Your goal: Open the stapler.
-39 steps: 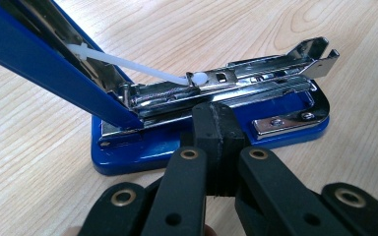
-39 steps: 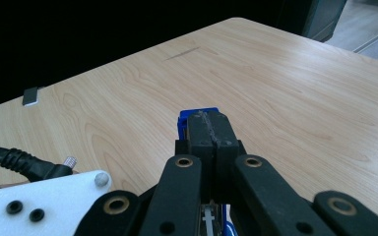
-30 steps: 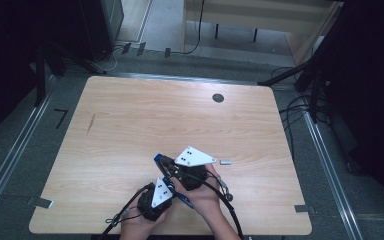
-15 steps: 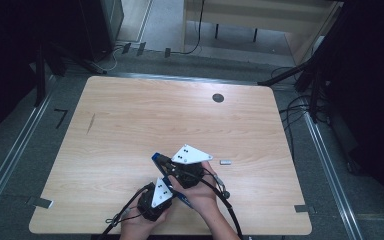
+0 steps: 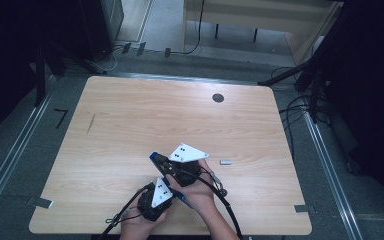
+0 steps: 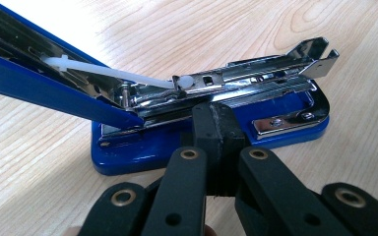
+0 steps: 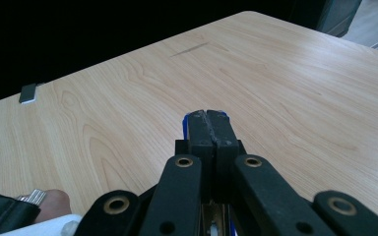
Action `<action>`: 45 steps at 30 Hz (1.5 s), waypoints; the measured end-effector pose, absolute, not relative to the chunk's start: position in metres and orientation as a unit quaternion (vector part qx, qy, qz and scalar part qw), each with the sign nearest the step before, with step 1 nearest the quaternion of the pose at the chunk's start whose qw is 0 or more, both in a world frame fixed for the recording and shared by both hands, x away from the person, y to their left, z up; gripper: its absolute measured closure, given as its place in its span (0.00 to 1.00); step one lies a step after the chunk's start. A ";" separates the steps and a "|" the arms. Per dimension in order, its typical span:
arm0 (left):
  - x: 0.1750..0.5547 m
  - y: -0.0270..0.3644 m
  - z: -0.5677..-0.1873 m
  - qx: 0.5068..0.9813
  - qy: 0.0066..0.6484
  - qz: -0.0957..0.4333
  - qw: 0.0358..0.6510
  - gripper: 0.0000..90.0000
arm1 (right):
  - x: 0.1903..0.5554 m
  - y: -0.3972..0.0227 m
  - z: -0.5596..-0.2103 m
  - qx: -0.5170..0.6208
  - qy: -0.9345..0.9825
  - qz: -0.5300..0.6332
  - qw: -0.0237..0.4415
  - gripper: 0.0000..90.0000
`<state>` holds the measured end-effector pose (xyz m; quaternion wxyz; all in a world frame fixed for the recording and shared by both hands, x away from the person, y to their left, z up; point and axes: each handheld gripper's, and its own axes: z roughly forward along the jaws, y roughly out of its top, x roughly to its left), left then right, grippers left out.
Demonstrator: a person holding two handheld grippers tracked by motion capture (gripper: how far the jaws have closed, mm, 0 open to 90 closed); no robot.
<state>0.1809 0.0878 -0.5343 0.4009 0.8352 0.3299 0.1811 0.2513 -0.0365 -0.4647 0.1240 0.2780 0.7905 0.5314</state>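
Lying open on the desk (image 5: 130,120), a blue stapler (image 6: 211,125) is the thing being worked on: its blue base sits flat on the wood, its chrome staple channel is exposed, and its blue top arm is swung up and away, with a white plastic pusher rod running along the raised part. Judging by this, the stapler has already been opened for loading, while putting staples in and closing it remain to be done. The left tongs (image 6: 220,123) are pressed together directly in front of the stapler's near side, tips touching or clamped on the edge of the channel and base, though the exact contact cannot be made out. The right tongs (image 7: 210,129) are likewise together, with a sliver of blue showing just past their tips and between their arms, so they appear to grip the raised top arm. Seen from above, both tongs, left (image 5: 156,192) and right (image 5: 176,167), sit close together near the desk's near edge. A small grey block (image 5: 225,162), possibly a strip of staples, lies beside the right tongs, apart from them.
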 end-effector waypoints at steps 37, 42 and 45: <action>0.181 0.088 -0.534 0.837 0.328 0.181 0.399 1.00 | 0.266 -0.023 -0.487 0.282 0.815 0.495 0.107 1.00; 0.181 0.088 -0.534 0.837 0.328 0.181 0.399 1.00 | 0.268 -0.020 -0.493 0.285 0.825 0.478 0.101 1.00; 0.181 0.088 -0.534 0.837 0.329 0.181 0.399 1.00 | 0.269 -0.020 -0.495 0.286 0.827 0.475 0.099 1.00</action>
